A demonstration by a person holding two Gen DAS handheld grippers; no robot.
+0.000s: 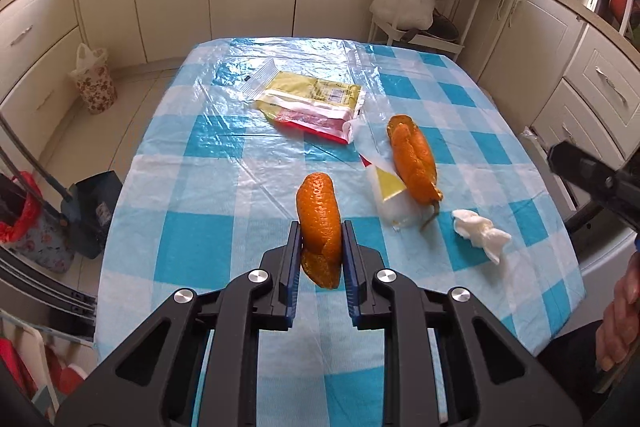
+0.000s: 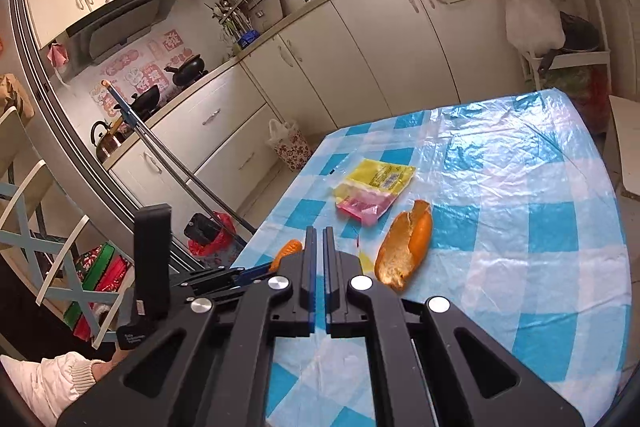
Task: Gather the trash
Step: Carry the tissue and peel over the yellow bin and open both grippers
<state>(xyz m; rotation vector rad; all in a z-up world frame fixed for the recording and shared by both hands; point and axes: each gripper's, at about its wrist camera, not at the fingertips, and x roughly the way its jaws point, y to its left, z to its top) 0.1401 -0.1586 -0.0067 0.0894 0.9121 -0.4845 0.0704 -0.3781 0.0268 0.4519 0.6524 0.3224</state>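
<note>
A: Left gripper (image 1: pixel 321 251)?
B: Clamped on an orange peel (image 1: pixel 319 223), pads against both its sides, peel upright, long axis along the fingers, looks lifted clear of the tablecloth (image 1: pixel 224 187).
A: Right gripper (image 2: pixel 319 247)?
B: Fingers pressed together, nothing between them, hovering over the near table edge.
A: Next target?
B: Second orange peel (image 2: pixel 406 245) just ahead and right of the right gripper's tips, long axis roughly running away from the camera, pith up. Nearer the right hand than the left. Probably that one's job.
A: Other trash?
B: Yellow snack wrapper (image 1: pixel 312 99) farther back mid-table, torn wrapper corner (image 1: pixel 386 189) touching the second peel, crumpled tissue (image 1: pixel 480 233) near the right edge.
A: Surface, room?
B: Blue-white checked cloth under clear plastic; kitchen, cream cabinets around, floral bin (image 1: pixel 96 83) on the floor left.
</note>
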